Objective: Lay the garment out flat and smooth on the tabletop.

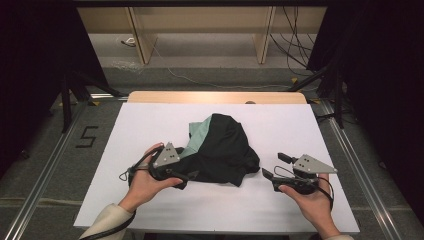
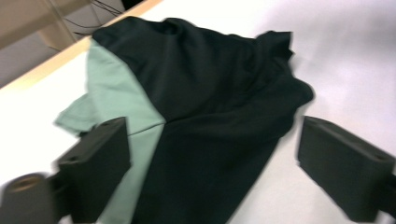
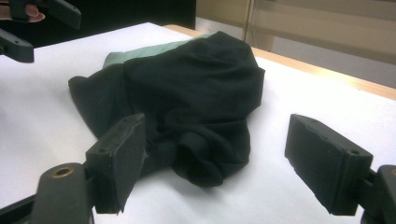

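Garment (image 1: 222, 150), black with green panel, bunched mid-bench. My left gripper (image 1: 181, 175), jaws open, at its left hem; my right gripper (image 1: 272, 167), jaws open, just beside its right edge. Risk: pinching several layers, dragging the heap.

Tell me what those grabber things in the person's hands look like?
Each hand holds a black gripper: the left gripper and the right gripper. Both carry a grey three-cornered plate with small holes on top, two chunky black block-shaped jaws, and a thin black cable. The left arm wears a cream sleeve.
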`<state>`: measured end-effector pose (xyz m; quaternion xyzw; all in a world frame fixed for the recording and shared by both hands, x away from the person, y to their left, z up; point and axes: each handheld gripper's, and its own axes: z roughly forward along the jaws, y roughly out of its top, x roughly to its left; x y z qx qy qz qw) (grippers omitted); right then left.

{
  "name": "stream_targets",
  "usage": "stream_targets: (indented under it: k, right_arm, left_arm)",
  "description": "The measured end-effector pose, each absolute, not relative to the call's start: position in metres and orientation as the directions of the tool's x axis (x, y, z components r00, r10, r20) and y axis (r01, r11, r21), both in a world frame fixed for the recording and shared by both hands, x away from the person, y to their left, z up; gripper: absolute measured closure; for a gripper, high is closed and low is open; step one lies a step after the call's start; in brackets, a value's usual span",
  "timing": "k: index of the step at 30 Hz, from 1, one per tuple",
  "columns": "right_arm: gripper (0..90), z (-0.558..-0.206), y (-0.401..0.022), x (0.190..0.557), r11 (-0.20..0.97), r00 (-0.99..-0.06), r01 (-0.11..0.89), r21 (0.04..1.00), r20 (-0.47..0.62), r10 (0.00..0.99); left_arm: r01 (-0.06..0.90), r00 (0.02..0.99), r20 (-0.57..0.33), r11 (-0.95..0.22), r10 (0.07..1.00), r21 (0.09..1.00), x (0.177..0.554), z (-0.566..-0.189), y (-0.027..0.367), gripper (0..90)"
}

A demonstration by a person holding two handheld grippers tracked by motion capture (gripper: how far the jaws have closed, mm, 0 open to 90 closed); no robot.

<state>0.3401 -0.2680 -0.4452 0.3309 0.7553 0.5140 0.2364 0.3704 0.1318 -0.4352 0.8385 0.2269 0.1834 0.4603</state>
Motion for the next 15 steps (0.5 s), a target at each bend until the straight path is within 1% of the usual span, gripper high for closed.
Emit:
stream_targets:
  k: [1,4,5,6,7,8,9,10,11,12,15]
  right_arm:
    - [22.0,-0.445,-0.268,0.34,0.252,-0.669,0.258,0.933,-0.016,0.743]
    - [22.0,-0.445,-0.267,0.34,0.252,-0.668,0.256,0.933,-0.017,0.744]
    - [22.0,-0.445,-0.267,0.341,0.254,-0.667,0.257,0.933,-0.019,0.745]
    - [22.0,-0.445,-0.267,0.341,0.253,-0.666,0.256,0.933,-0.019,0.745]
    - [22.0,-0.445,-0.267,0.341,0.254,-0.667,0.257,0.932,-0.019,0.745]
    - [22.0,-0.445,-0.267,0.341,0.254,-0.667,0.257,0.932,-0.019,0.745]
    - [22.0,-0.445,-0.268,0.341,0.252,-0.665,0.26,0.932,-0.017,0.747]
    - [22.0,-0.446,-0.268,0.341,0.252,-0.664,0.26,0.932,-0.017,0.747]
    - [22.0,-0.445,-0.268,0.341,0.253,-0.663,0.26,0.932,-0.018,0.748]
    - [22.0,-0.445,-0.269,0.341,0.25,-0.662,0.26,0.933,-0.016,0.749]
    - [22.0,-0.445,-0.27,0.341,0.246,-0.659,0.261,0.933,-0.014,0.752]
  left_arm:
    - [0.199,0.855,0.098,-0.496,0.51,0.845,0.371,-0.435,0.119,15.9]
    - [0.183,0.877,0.106,-0.53,0.469,0.828,0.371,-0.435,0.104,16.5]
    - [0.172,0.888,0.112,-0.547,0.447,0.819,0.371,-0.434,0.095,18.5]
    - [0.153,0.907,0.115,-0.574,0.405,0.805,0.372,-0.435,0.076,19.7]
    - [0.146,0.916,0.116,-0.589,0.384,0.795,0.372,-0.436,0.066,20.8]
    - [0.146,0.916,0.116,-0.589,0.384,0.795,0.372,-0.436,0.066,21.4]
    - [0.128,0.932,0.12,-0.622,0.342,0.772,0.373,-0.439,0.047,21.8]
    - [0.119,0.939,0.126,-0.643,0.321,0.757,0.374,-0.441,0.038,21.9]
    - [0.115,0.944,0.125,-0.657,0.307,0.745,0.375,-0.445,0.03,22.0]
    - [0.115,0.944,0.125,-0.657,0.307,0.745,0.375,-0.445,0.03,22.0]
    - [0.106,0.957,0.13,-0.727,0.261,0.679,0.38,-0.462,0.001,21.9]
